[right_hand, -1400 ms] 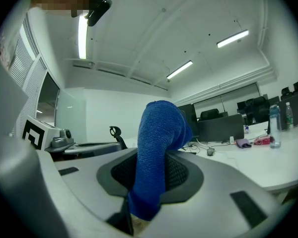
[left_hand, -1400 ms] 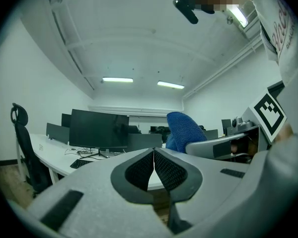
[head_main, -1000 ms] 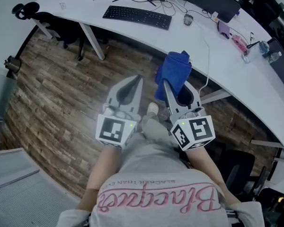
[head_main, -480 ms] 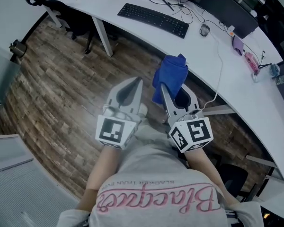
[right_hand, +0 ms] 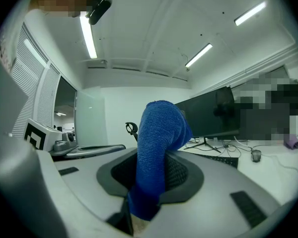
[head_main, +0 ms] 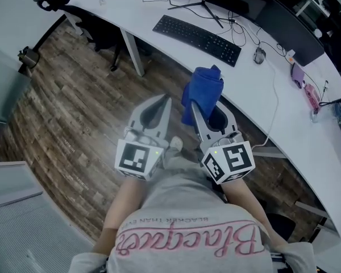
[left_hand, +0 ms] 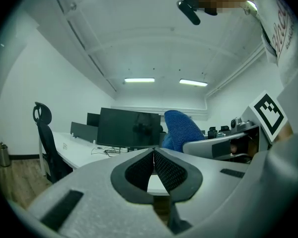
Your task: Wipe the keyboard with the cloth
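Right tongs [head_main: 196, 104]: you have them clamped on the lower part of the blue cloth and held level in front of your waist. That reads as carrying the cloth over, not wiping yet.
Left tongs [head_main: 166, 98]: jaws pressed together on nothing, just beside the right pair. They are probably idle because one pair is enough for the cloth.
Desk [head_main: 131, 4]: white, ahead of both tips and well apart from them, across wooden floor [head_main: 74, 95].
Keyboard [head_main: 196, 32]: black, lying flat on the desk, ahead of the right tongs' tips. The cloth is nowhere near it.
Cloth [head_main: 203, 87]: deep blue with a fine terry-like weave. It is bunched into a thick roll that rises from the right jaws and folds over at the top. It looks soft, so expect it to flop when you lower it.
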A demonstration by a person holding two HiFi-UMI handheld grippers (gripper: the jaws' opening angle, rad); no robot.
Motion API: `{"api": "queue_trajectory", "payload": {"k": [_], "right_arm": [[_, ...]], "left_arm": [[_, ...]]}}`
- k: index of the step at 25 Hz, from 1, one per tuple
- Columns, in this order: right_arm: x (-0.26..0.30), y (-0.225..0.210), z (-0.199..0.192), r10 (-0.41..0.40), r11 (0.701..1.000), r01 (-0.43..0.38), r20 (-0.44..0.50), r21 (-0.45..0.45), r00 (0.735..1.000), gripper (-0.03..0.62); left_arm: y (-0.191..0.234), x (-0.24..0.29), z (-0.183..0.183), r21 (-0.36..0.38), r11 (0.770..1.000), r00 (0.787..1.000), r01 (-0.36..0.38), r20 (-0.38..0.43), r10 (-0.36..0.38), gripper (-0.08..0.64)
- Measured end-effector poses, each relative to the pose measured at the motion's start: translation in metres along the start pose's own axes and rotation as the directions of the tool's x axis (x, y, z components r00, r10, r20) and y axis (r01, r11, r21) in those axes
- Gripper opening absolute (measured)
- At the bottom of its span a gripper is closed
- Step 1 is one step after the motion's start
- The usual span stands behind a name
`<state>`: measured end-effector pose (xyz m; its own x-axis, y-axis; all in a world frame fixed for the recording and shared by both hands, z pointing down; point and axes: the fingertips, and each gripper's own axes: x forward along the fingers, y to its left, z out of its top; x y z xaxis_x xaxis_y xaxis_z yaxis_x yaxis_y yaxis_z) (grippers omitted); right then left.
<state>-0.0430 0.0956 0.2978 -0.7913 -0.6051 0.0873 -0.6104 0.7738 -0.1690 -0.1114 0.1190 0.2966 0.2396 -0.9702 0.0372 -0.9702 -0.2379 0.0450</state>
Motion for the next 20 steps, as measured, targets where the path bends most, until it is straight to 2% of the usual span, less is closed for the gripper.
{"api": "queue_trajectory", "payload": {"k": [11, 20], "right_arm": [[0.083, -0.027, 0.016, 0.040, 0.999, -0.040, 0.006, 0.012, 0.999, 0.100], [0.109, -0.033, 0.026, 0.085, 0.996, -0.086, 0.029, 0.023, 0.996, 0.100]], "left_arm": [[0.065, 0.060, 0.013, 0.029, 0.999, 1.000, -0.022, -0.003, 0.022, 0.006], [0.084, 0.080, 0.021, 0.060, 0.997, 0.998, -0.054, 0.023, 0.052, 0.006]]}}
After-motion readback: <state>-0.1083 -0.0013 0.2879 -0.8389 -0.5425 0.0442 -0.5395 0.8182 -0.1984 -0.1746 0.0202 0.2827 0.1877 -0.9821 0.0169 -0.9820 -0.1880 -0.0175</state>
